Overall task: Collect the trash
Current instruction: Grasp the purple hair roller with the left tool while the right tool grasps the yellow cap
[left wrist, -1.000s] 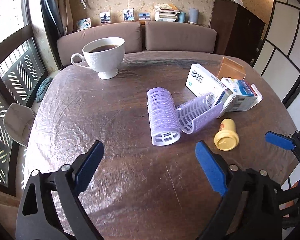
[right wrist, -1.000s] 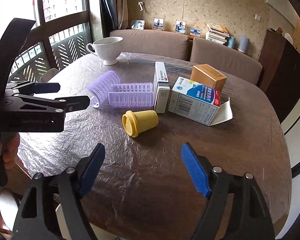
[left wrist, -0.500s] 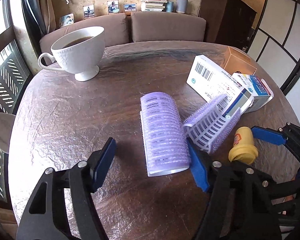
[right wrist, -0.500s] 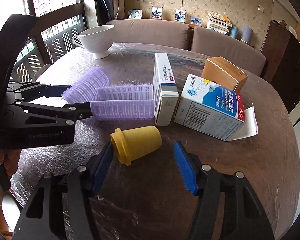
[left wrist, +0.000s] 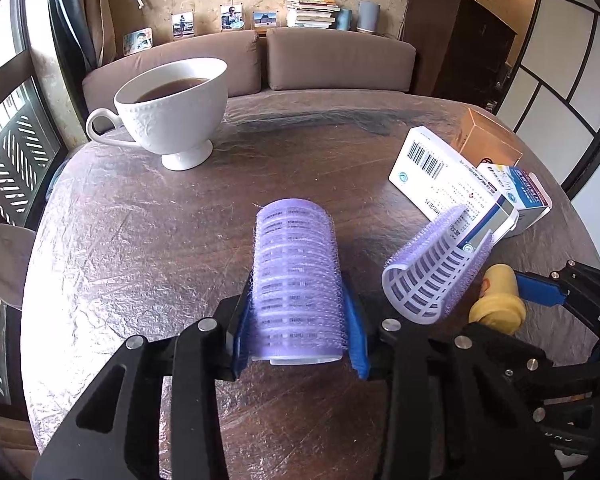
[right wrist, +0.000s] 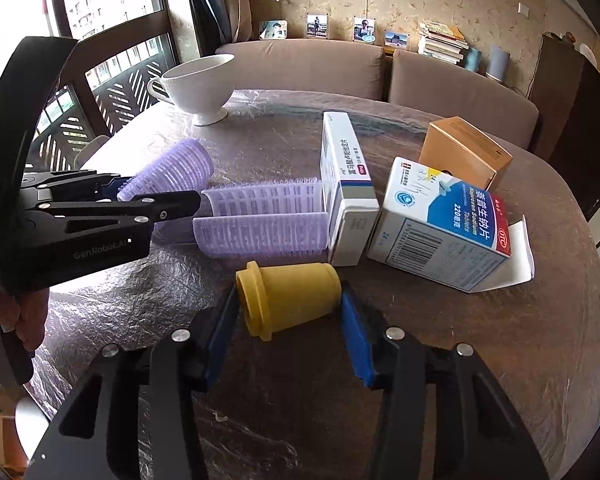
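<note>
White cup (left wrist: pixel 172 116) of dark liquid stands upright near the table's (left wrist: pixel 120 240) far left edge, well apart from the other items. Table is round, under a crinkled clear cover.

Left gripper (left wrist: pixel 298 316): jaws have just been closing and now press both sides of the whole purple hair roller (left wrist: pixel 296 276), which lies at mid-table with its axis running toward the camera. Clamped.

Just right of it, the split purple roller (left wrist: pixel 436 272) lies open, its far end touching the white medicine box (left wrist: pixel 452 178). Seen from the right wrist, this box (right wrist: pixel 346 184) stands on its long edge.

Right gripper (right wrist: pixel 290 312): jaws have just been closing; blue pads bear on the rim and base ends of the yellow cap (right wrist: pixel 288 296), which lies on its side near the table's near edge. Clamped.

Blue-and-white tablet box (right wrist: pixel 440 224), flap open, sits beside the white box; orange-brown carton (right wrist: pixel 464 152) behind it, toward the right edge.
</note>
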